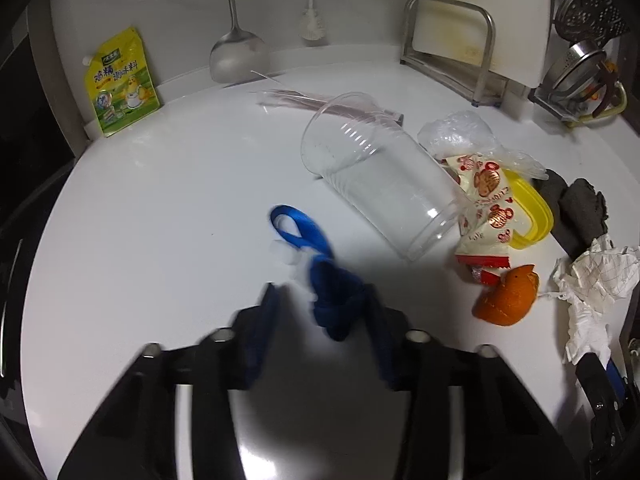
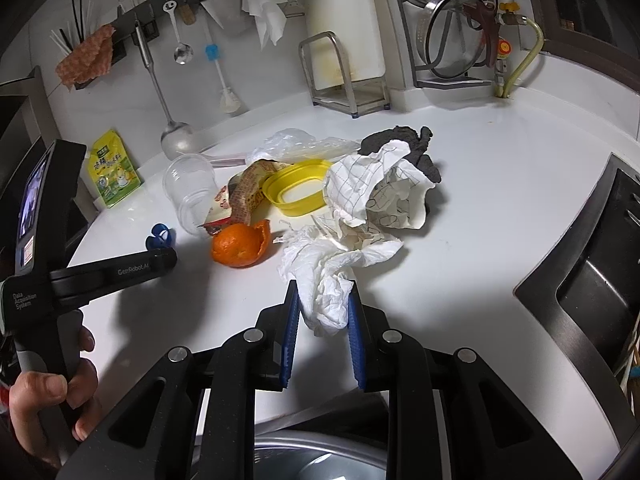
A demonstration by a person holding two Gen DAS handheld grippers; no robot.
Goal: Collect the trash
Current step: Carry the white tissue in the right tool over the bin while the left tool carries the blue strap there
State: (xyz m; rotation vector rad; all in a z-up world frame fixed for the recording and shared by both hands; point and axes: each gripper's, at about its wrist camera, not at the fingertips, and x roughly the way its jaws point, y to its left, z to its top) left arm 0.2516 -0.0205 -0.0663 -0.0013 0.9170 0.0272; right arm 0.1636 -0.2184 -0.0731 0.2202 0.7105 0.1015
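Trash lies on the white counter [image 1: 160, 200]. My left gripper [image 1: 320, 296] is open, its jaws around a knotted blue ribbon [image 1: 336, 300] whose loop [image 1: 288, 224] lies ahead. My right gripper [image 2: 322, 292] is shut on a crumpled white tissue [image 2: 332, 280]. Around it lie a clear plastic cup [image 1: 380, 184] on its side, a red and white snack wrapper [image 1: 484, 208], an orange peel [image 2: 240, 246], a yellow lid [image 2: 298, 190], checked crumpled paper [image 2: 376, 196], a clear plastic bag [image 2: 288, 142] and a dark cloth [image 2: 416, 148].
A yellow seasoning pouch [image 1: 120, 84] leans at the back left. A ladle [image 1: 236, 52] and brush [image 1: 312, 20] hang on the wall. A metal rack with a cutting board [image 2: 344, 68] stands behind. A sink [image 2: 592, 280] is on the right, a steel bowl [image 2: 316, 456] below.
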